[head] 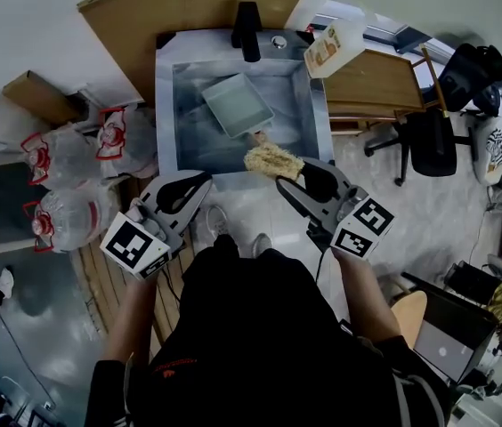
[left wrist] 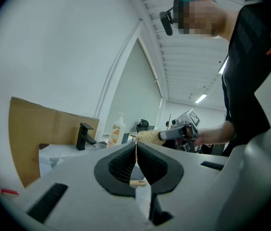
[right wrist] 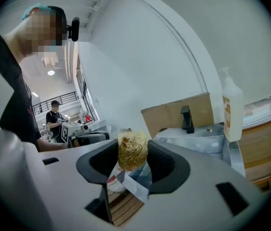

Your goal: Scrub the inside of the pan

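Head view: a rectangular grey metal pan lies skewed inside the square stainless-steel sink, in the basin's 12 o'clock half, w/ one corner pointing to 5 o'clock. A black block-shaped faucet stands on the sink rim at 12 o'clock. A white plastic pump bottle w/ orange label sits at the rim's 1 o'clock corner. A brown cardboard sheet leans behind the sink at 11 o'clock. The right gripper is at the sink's 5 o'clock edge, its black jaws pinching a tan fibrous scrub pad. The pad hangs over the near rim, at 5 o'clock from the pan & close to its corner; contact can't be told. Right gripper view: jaws clamped on the pad's two sides, w/ the pad sticking out past the tips. The left gripper is at the sink's 7 o'clock, just outside the near rim & apart from the pan. Left gripper view: its ribbed jaws are pressed together tip to tip, nothing btwn them. Clear plastic bags w/ red print pile up at 9 o'clock of the sink, & wooden slats lie at 7 o'clock. A black office chair stands at 3 o'clock.
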{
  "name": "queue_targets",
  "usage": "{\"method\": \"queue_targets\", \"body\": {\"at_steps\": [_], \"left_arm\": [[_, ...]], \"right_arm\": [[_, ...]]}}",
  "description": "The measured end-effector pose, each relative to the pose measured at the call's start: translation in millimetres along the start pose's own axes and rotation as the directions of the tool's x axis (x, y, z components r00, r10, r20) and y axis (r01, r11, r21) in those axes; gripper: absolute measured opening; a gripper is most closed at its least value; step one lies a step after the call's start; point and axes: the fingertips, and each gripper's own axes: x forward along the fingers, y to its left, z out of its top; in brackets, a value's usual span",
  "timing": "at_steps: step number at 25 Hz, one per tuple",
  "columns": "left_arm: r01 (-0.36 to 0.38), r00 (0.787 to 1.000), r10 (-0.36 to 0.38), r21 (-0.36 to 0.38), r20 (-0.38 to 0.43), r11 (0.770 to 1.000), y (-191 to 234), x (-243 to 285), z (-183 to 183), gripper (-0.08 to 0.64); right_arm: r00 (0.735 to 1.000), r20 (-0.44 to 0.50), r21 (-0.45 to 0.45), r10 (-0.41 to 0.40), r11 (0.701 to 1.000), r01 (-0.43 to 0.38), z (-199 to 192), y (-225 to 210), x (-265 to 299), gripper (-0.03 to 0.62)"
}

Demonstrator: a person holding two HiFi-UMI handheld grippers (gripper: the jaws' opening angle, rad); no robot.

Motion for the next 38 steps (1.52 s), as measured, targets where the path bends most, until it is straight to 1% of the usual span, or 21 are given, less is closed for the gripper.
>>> {"method": "queue_targets", "body": {"at_steps": [6,10,13,16,18,19,22,27,31,34,38], "left_arm": [[0.000,1.000,0.000,0.000,0.005,1.000,15,9,1,0.025],[-0.015,1.000,0.015,0.002,0.003,1.000,27,14,-1,0.025],[-0.045,0.999,0.045,-0.027,-0.016,0.999,37,18,-5,0.025],[-0.092,0.995,0.090,-0.062,-0.033,0.994,47,24,-16,0.025],[-0.123,0.992,0.121,-0.061,-0.025,0.991,55,29,-24,0.025],[-0.140,0.990,0.138,-0.070,-0.027,0.988,59,32,-28,0.025],[-0.190,0.981,0.183,-0.118,-0.063,0.975,68,43,-40,0.025],[-0.259,0.964,0.249,-0.134,-0.087,0.956,82,61,-59,0.025],[-0.313,0.949,0.301,-0.165,-0.094,0.936,93,70,-66,0.025],[-0.336,0.941,0.323,-0.182,-0.101,0.924,102,76,-74,0.025],[-0.351,0.935,0.335,-0.184,-0.114,0.918,112,82,-88,0.025]], "right_arm": [[1.000,-0.015,0.001,-0.004,1.000,0.004,3,-14,10,0.187],[0.999,-0.034,-0.005,0.008,1.000,-0.008,6,-27,21,0.187],[0.998,-0.058,-0.020,0.025,0.999,-0.026,7,-42,32,0.187],[0.995,-0.093,-0.031,0.048,0.998,-0.051,3,-62,44,0.187],[0.990,-0.121,-0.033,0.068,0.997,-0.072,-3,-77,52,0.187],[0.987,-0.138,-0.035,0.078,0.996,-0.084,-6,-85,57,0.187],[0.976,-0.189,-0.041,0.109,0.992,-0.118,-15,-108,72,0.187],[0.954,-0.257,-0.060,0.157,0.982,-0.178,-28,-144,95,0.187],[0.931,-0.315,-0.062,0.185,0.975,-0.214,-35,-168,115,0.187],[0.922,-0.339,-0.072,0.187,0.972,-0.223,-41,-184,132,0.187],[0.912,-0.366,-0.087,0.187,0.969,-0.233,-55,-200,154,0.187]]}}
